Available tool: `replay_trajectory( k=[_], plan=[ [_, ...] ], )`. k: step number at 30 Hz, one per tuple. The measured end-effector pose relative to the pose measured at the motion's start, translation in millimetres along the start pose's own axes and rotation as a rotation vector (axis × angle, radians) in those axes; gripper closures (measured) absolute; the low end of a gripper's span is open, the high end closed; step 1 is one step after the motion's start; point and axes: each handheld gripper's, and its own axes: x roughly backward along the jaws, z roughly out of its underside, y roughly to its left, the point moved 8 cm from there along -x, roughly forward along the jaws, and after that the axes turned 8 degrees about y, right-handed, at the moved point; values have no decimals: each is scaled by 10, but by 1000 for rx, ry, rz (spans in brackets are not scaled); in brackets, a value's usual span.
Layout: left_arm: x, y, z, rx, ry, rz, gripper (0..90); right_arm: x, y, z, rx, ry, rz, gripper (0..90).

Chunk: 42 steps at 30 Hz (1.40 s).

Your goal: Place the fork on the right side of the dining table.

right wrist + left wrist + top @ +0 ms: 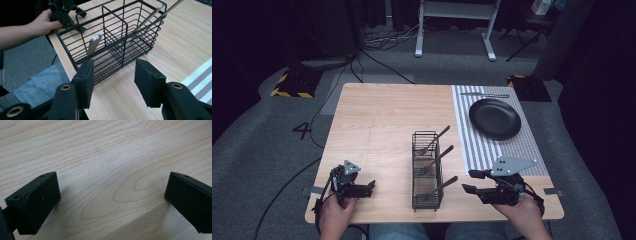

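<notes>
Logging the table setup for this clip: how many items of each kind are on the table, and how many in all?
Wire caddy: 1
Utensils standing in the caddy: 3
Utensil lying beyond the plate: 1
Black plate: 1
Striped placemat: 1
Total: 7

Legible markings, high view: one numeral, "4" [302,130], marked in dark strokes on the grey carpet floor [257,165], left of the desk [377,120] and level with its middle. Signs: black-and-yellow hazard striping [287,93] on the edge of a dark base plate on the floor beyond the far-left desk corner; a similar striped patch [515,77] on a plate beyond the far-right corner. No readable text in either gripper view. A box at the far right top is too blurred to read.
</notes>
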Motion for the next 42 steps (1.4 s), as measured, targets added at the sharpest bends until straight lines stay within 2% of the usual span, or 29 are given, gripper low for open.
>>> replay_trajectory(
  k=[8, 18, 26, 31, 35, 42],
  plan=[
    [0, 0, 0, 0, 0, 0, 1, 1, 98, -98, 10, 5, -36, 505],
    [0, 0, 0, 0, 0, 0, 1, -132, 154, -206, 6, 22, -77, 540],
    [0, 0, 0, 0, 0, 0, 1, -261, 137, -234, -35, 55, -110, 675],
    [0, 0, 0, 0, 0, 0, 1, -268, 131, -252, -59, 49, -153, 774],
    [0, 1, 0, 0, 0, 0, 1, -263, 135, -251, -75, 56, -174, 787],
    [0, 0, 0, 0, 0, 0, 2, -251, 148, -259, -70, 49, -170, 798]
  ],
)
